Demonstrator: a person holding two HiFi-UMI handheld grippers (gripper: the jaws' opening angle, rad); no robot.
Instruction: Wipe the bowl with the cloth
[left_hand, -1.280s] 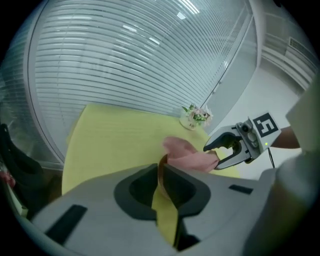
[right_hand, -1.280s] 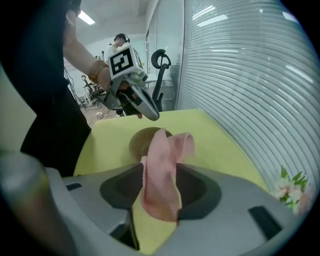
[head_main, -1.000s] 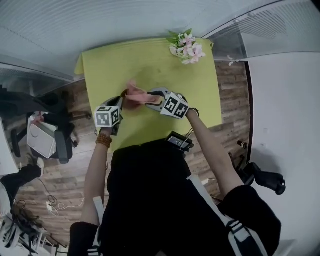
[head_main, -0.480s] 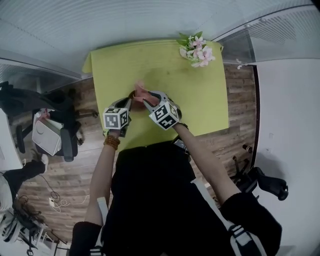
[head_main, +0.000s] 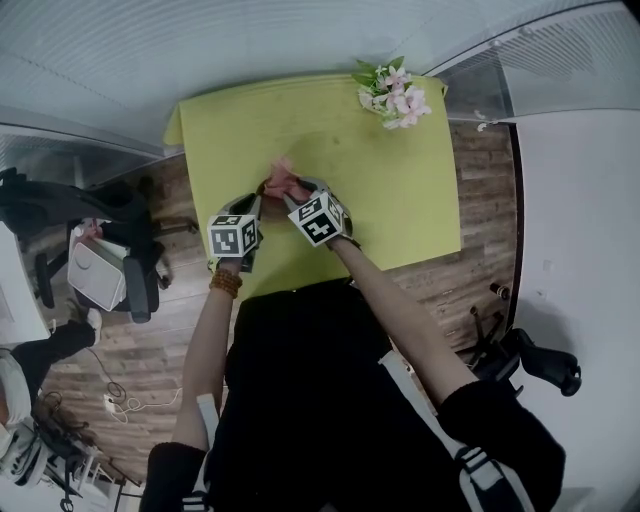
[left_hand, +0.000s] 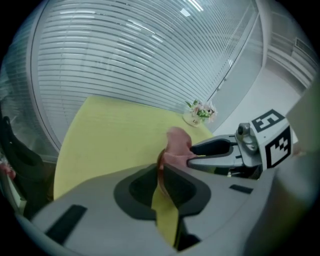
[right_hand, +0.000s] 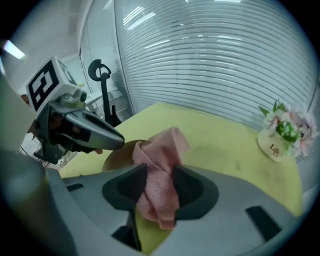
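Two grippers meet at the bowl

Two containers show. One is the brown bowl (right_hand: 117, 155), tipped up so its broad face turns toward the right gripper (right_hand: 160, 175). The pink cloth (right_hand: 160, 150) is bunched against that face, and nothing else shows in the bowl. The other is a small white pot (head_main: 392, 95) of pink flowers, standing at the far right corner of the table (head_main: 300, 120), well apart from the work.

The left gripper (left_hand: 161, 170) has its jaws pressed nearly together, pinching the bowl's thin rim. The right gripper's jaws are easing apart, yet the cloth fills the gap between them and both pads touch it. Its loose top stands beyond the jaw tips and reaches the bowl.

Bowl and cloth sit left of the table's middle, nearer the person's edge than the far one. Bare yellow-green table stretches beyond them and off to the right, up to the pot. A dark chair (head_main: 110, 215) stands on the wood floor just past the table's left edge.
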